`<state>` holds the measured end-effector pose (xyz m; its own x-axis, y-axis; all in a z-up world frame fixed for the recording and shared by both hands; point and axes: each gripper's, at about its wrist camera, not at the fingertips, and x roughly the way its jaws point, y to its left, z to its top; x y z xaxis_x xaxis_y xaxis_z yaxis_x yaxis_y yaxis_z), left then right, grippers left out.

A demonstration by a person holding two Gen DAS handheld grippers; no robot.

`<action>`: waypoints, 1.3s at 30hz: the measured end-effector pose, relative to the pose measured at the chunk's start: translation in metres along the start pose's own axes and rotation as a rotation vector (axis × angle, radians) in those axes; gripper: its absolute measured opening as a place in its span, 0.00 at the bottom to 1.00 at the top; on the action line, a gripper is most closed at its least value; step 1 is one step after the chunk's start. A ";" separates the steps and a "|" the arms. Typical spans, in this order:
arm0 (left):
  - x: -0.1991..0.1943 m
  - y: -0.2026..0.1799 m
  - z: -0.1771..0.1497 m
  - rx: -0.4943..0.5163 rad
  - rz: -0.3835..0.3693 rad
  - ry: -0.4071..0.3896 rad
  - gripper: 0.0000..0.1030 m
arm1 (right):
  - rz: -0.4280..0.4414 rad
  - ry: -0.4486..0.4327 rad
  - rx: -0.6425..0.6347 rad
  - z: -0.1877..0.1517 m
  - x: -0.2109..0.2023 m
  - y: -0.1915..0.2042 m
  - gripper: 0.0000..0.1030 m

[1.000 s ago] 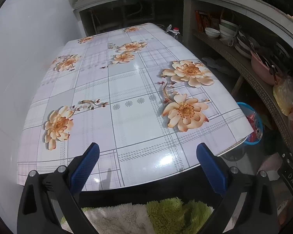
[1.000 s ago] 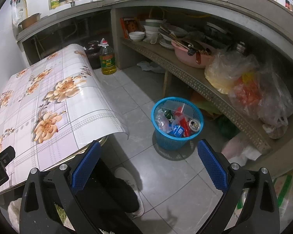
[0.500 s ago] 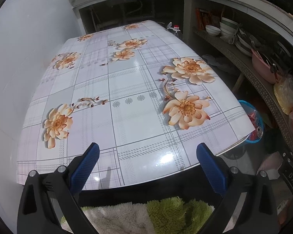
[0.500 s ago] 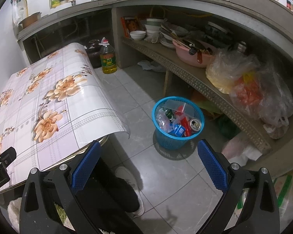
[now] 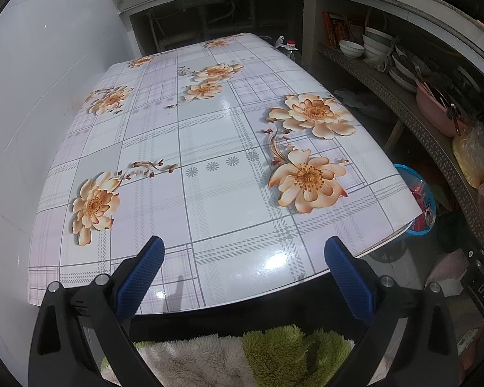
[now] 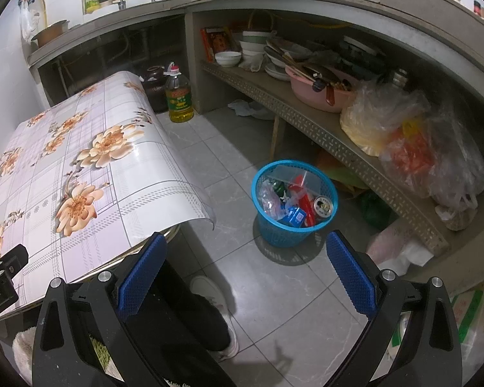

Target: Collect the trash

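A blue mesh trash basket (image 6: 276, 235) stands on the grey tiled floor to the right of the table. It holds a can, wrappers and plastic. Its rim also shows past the table's right edge in the left wrist view (image 5: 409, 172). My right gripper (image 6: 247, 261) is open and empty, held above the floor in front of the basket. My left gripper (image 5: 245, 266) is open and empty, held over the near edge of the table (image 5: 209, 148), which has a floral plaid cover with nothing on it.
A low shelf (image 6: 322, 132) along the right wall holds bowls, a pink basin and plastic bags. An oil bottle (image 6: 178, 96) stands on the floor past the table's far corner. A person's leg and white shoe (image 6: 209, 293) are below the right gripper.
The left wrist view has shifted slightly, so the table sits a little lower in the frame. The right gripper has barely moved. Both grippers stay open.
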<state>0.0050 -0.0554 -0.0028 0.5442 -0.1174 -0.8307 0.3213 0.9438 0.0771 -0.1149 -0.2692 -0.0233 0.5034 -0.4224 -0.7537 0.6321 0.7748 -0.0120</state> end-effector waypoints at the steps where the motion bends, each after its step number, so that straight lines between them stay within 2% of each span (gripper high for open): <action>1: 0.000 0.000 0.000 0.000 0.000 0.000 0.94 | 0.001 0.000 0.001 0.000 0.000 0.000 0.92; 39: 0.000 -0.001 0.000 0.001 0.002 0.000 0.94 | 0.004 -0.006 -0.010 0.003 0.001 0.004 0.92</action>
<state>0.0049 -0.0563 -0.0023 0.5450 -0.1159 -0.8304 0.3211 0.9437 0.0790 -0.1102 -0.2681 -0.0220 0.5094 -0.4216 -0.7502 0.6241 0.7812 -0.0152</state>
